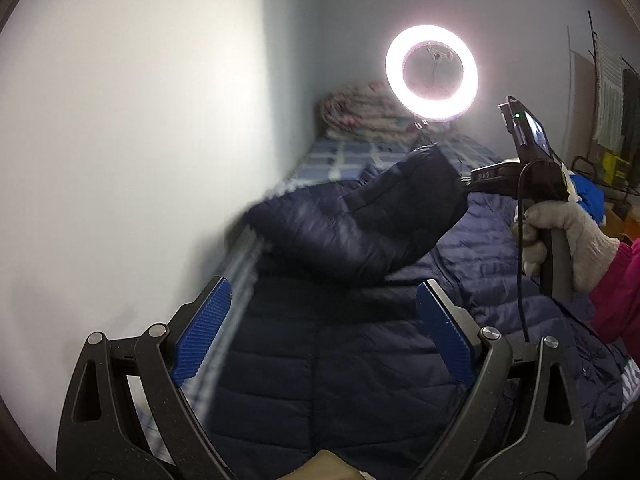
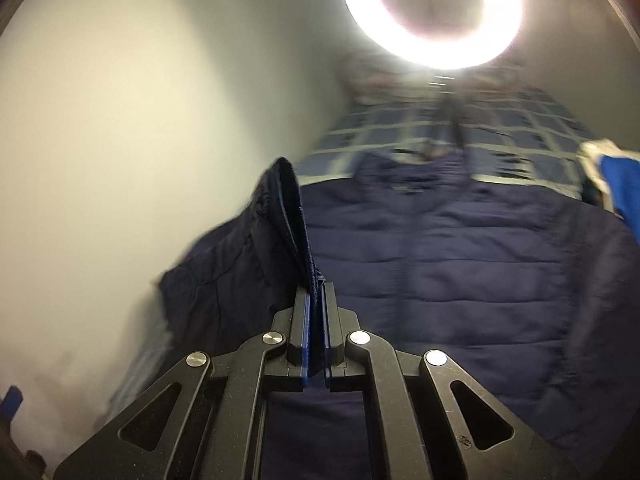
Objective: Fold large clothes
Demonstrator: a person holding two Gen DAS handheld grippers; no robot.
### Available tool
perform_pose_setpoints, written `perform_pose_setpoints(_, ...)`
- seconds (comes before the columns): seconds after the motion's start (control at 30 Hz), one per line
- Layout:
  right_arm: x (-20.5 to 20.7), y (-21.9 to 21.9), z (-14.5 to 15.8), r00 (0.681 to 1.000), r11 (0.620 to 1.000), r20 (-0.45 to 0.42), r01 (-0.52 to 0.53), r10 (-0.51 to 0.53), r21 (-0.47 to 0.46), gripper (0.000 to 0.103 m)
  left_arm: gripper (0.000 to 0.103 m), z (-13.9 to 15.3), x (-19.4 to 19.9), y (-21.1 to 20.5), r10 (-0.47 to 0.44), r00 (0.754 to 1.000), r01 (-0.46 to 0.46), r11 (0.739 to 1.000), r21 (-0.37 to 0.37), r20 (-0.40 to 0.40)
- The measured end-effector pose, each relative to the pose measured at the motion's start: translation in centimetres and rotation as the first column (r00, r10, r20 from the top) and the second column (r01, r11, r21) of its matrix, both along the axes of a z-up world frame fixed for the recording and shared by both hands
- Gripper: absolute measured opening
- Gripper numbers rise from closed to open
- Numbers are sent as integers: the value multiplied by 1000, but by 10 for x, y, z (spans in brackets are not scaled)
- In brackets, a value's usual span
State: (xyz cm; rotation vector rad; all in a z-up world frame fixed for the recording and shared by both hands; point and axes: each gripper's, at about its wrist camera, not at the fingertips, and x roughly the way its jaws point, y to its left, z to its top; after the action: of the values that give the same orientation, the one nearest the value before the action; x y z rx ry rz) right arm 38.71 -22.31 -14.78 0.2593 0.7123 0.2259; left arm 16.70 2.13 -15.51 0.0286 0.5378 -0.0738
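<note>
A navy quilted puffer jacket [image 1: 340, 360] lies spread on the bed, also in the right wrist view [image 2: 460, 264]. My right gripper [image 2: 316, 292] is shut on the cuff of the jacket's sleeve [image 2: 288, 216] and holds it lifted above the jacket body. In the left wrist view the right gripper [image 1: 466, 184] shows at the right, held by a gloved hand [image 1: 568, 236], with the raised sleeve [image 1: 360, 220] hanging from it. My left gripper [image 1: 324, 316] is open and empty, above the jacket's lower part.
A white wall [image 1: 140, 140] runs along the bed's left side. A bright ring light [image 1: 432, 68] stands at the far end, above a folded patterned blanket [image 1: 360, 116] on the blue checked sheet [image 1: 352, 156]. A bright blue garment [image 2: 624, 188] lies at the right.
</note>
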Motion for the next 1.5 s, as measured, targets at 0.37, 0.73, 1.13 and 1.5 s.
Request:
perform_pose_setpoints(0.37,1,-77,-56,973,974,-94,200,-210,-110,3,96,-6,-3,-9,-19,1000,18,999,35,8)
perform_pose_setpoints(0.73,19,-100,-83,936,948,-203,248,-288,-202,4,96,1,-2,-24,-39,999,37,997,68,29)
perform_pose_setpoints(1.13,-44,-112,-15,959,955,-112,238,-259,-176,34,96,17,-9,-27,-42,998,41,999,36,50)
perform_pose_setpoints(1.5,-223,-129,74,962,934,45,271,-268,-235,48,96,21,-19,-72,-221,975,222,975,-23,26)
